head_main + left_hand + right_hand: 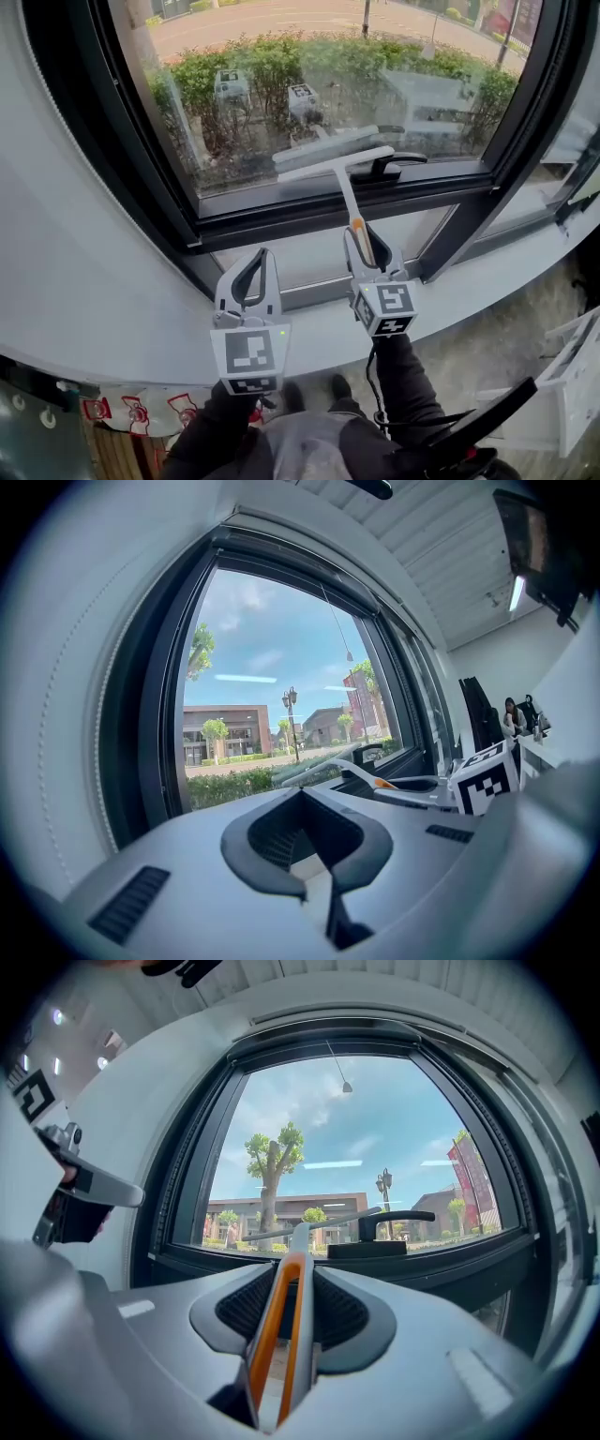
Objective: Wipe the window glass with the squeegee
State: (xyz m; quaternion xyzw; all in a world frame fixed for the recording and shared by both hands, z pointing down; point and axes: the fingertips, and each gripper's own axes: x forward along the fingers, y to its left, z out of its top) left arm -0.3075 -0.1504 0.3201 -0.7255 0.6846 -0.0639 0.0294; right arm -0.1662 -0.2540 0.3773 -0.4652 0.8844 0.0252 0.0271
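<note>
Right gripper [364, 248]: jaws clamped on the orange-grey grip of white T-shaped squeegee [335, 161], blade ahead of jaws at the lower window glass [309, 75]. Left gripper [251, 279]: jaws together, empty. Risk: blade snags black window handle [392, 169] just beyond, twisting the grip

A person is wearing black sleeves [410, 380], a grey top [298, 452] and dark shoes [339, 385]. The left gripper [261, 255] and the right gripper [367, 238] are both showing pale grey plastic shells with curved fingers lined in dark ribbed rubber. Each is carrying a white cube printed with black square markers, the left cube [249, 356] glowing with a small green light [279, 331] on its top edge and the right cube [388, 308] standing slightly smaller in the head view. A black cable [374, 386] is trailing beside the right sleeve. Dark slotted vents [131, 904] are marking the left gripper's shell.
</note>
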